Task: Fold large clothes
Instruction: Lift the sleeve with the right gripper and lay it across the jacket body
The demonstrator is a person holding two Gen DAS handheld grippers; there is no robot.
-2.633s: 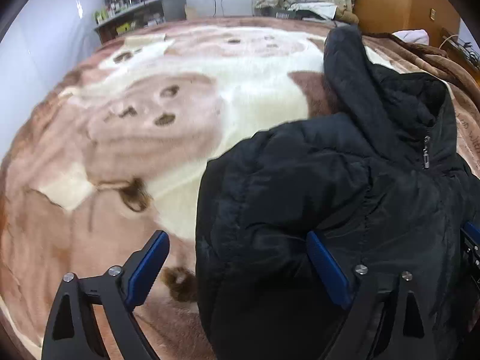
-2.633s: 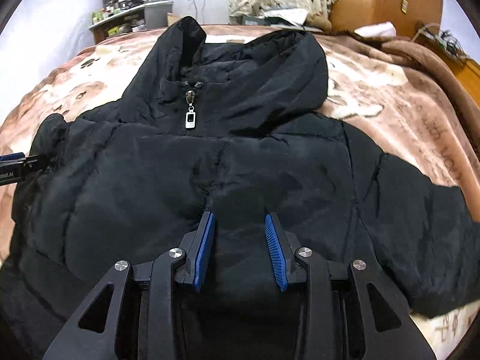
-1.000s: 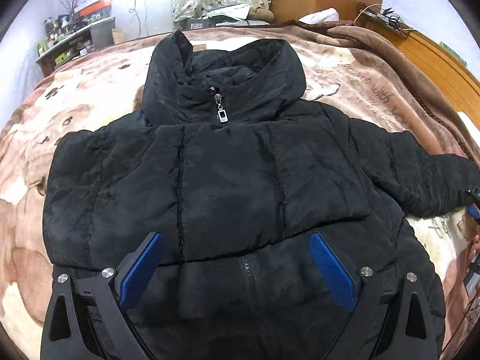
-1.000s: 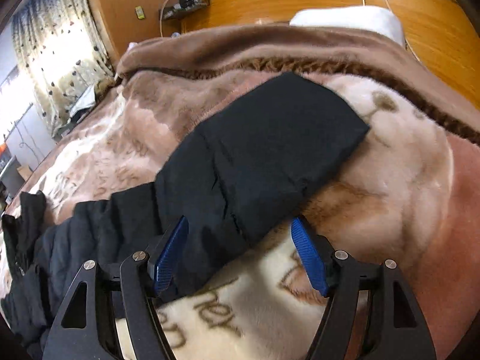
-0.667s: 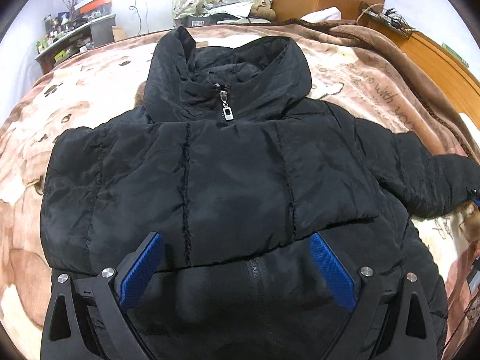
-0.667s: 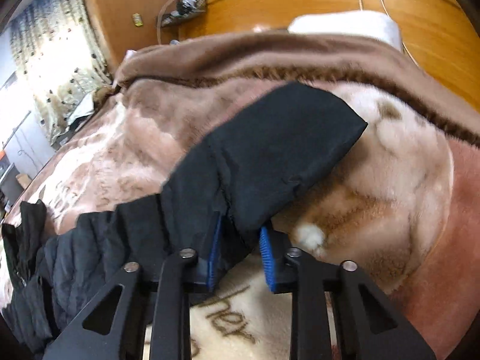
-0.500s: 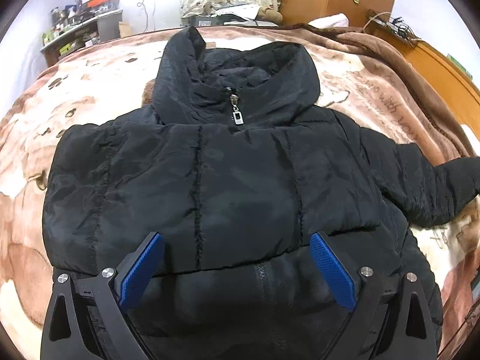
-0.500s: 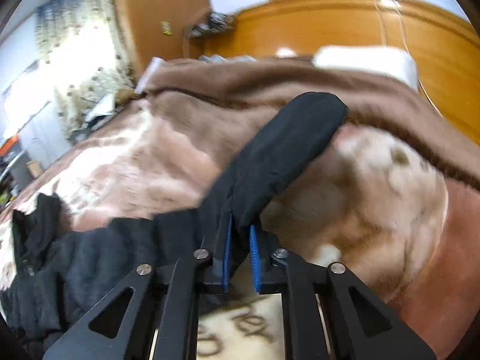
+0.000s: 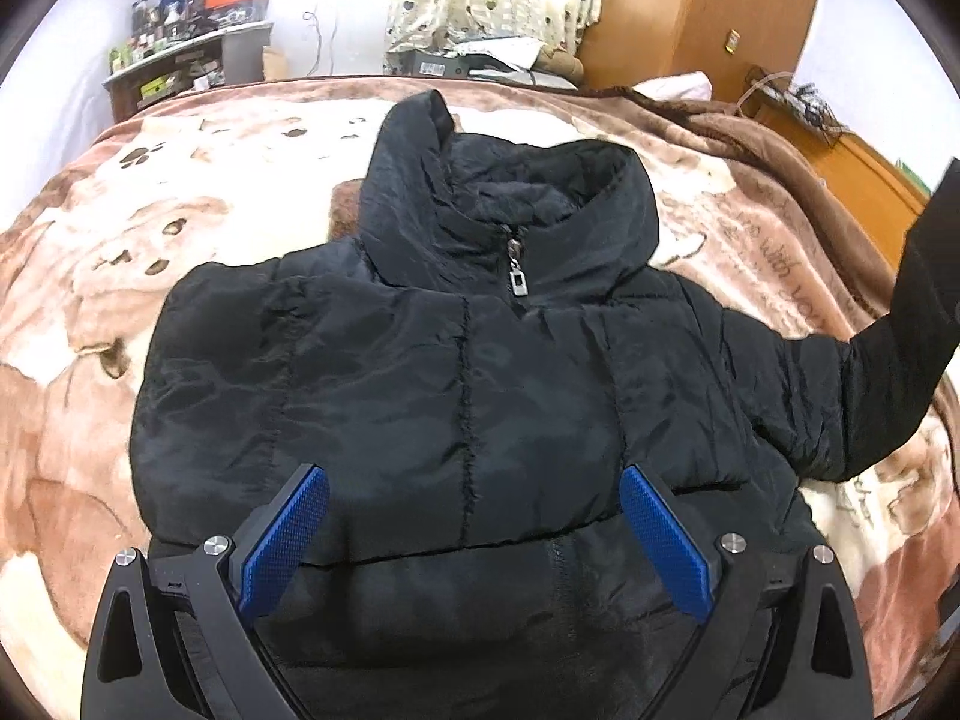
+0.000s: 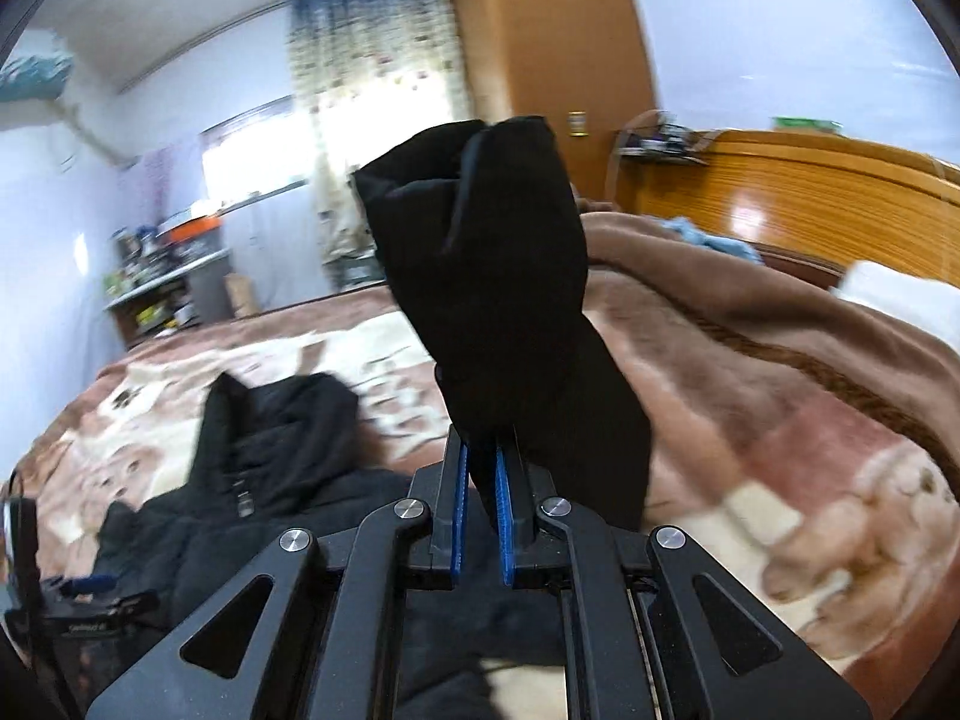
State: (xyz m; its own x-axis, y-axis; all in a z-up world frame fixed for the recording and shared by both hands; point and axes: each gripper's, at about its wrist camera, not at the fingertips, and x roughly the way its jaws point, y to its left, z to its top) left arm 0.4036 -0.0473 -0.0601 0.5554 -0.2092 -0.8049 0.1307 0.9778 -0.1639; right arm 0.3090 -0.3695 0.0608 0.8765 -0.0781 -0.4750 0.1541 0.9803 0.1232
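Observation:
A black hooded puffer jacket [image 9: 456, 372] lies front-up on the bed, zipped, its left sleeve folded across the chest. My left gripper [image 9: 474, 516] is open and empty, hovering over the jacket's lower front. My right gripper [image 10: 480, 480] is shut on the jacket's right sleeve [image 10: 498, 276] and holds it up off the bed, cuff standing above the jaws. The raised sleeve also shows at the right edge of the left wrist view [image 9: 888, 372]. The jacket's hood and body [image 10: 264, 438] lie to the lower left in the right wrist view.
A brown and cream bear-print blanket [image 9: 198, 180] covers the bed. A wooden headboard [image 10: 810, 192] runs along the right side, with a white pillow [image 10: 900, 294]. A cluttered shelf [image 9: 186, 60] and a wardrobe [image 9: 708, 6] stand beyond the bed.
My right gripper closed on the right sleeve near its cuff and lifted it off the blanket, swinging toward the jacket's body. My left gripper stayed open over the jacket's front.

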